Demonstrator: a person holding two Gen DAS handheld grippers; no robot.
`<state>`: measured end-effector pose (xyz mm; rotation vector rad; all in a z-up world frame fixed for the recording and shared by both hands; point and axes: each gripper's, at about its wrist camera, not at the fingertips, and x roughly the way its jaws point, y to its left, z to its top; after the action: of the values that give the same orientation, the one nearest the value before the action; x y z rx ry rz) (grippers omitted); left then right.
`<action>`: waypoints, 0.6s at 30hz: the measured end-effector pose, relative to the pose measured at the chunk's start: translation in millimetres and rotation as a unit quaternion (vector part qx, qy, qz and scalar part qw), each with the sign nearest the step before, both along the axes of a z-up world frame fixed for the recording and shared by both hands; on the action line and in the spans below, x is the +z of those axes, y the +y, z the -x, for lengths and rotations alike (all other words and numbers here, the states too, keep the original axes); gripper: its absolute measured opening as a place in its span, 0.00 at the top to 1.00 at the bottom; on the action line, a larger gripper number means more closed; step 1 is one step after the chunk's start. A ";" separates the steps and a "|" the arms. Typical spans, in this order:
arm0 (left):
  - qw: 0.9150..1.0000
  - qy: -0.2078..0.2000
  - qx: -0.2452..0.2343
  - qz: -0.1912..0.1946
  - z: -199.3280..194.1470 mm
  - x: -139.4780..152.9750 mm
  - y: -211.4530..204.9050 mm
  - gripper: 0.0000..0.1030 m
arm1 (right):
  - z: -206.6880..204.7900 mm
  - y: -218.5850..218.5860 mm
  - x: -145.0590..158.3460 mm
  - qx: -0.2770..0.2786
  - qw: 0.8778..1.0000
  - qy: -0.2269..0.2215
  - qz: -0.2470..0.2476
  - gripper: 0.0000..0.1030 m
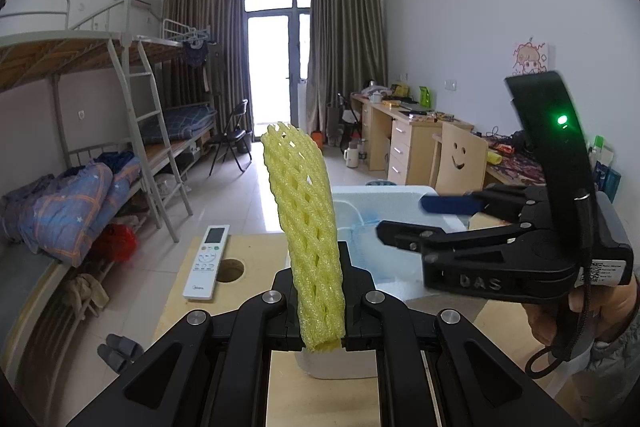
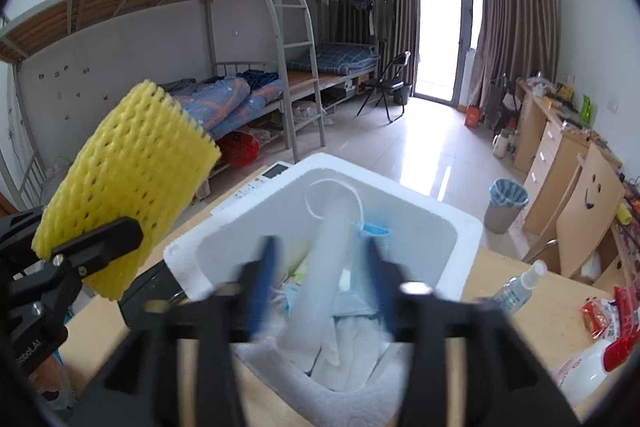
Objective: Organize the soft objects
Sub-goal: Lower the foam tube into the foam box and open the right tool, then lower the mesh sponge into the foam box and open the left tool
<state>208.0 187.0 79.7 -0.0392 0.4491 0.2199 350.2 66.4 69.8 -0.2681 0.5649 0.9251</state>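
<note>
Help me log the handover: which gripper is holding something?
The left gripper: it is shut on the yellow foam net, which stands up between its fingers. The right gripper is open over the white foam box, its blue pads gripping nothing.

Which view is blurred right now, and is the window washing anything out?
Right wrist view: the right gripper fingers are motion-smeared; the white foam box stays sharp; the window glares on the floor. Left wrist view: sharp throughout, yellow foam net crisp, window blown out.
</note>
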 end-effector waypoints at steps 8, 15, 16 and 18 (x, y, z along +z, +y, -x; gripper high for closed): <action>1.000 0.003 0.005 0.005 0.5 -0.9 1.7 0.89 | 4.5 -2.3 4.0 0.000 1.000 -0.004 0.004 0.26; 1.000 0.008 -0.002 0.002 -3.8 -2.4 -0.3 0.89 | 8.5 -13.3 8.2 -0.008 1.000 -0.007 0.002 0.21; 1.000 0.010 -0.003 0.004 -5.9 -3.0 0.1 0.89 | 9.5 -16.4 8.2 -0.010 1.000 -0.008 0.002 0.20; 1.000 0.013 -0.006 0.006 -10.0 -4.5 -0.6 0.89 | 9.0 -20.2 7.2 -0.013 1.000 -0.006 0.002 0.20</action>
<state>218.0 186.4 75.2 -0.0446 0.4769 0.2053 341.2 46.2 77.0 -0.2687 0.5571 0.8966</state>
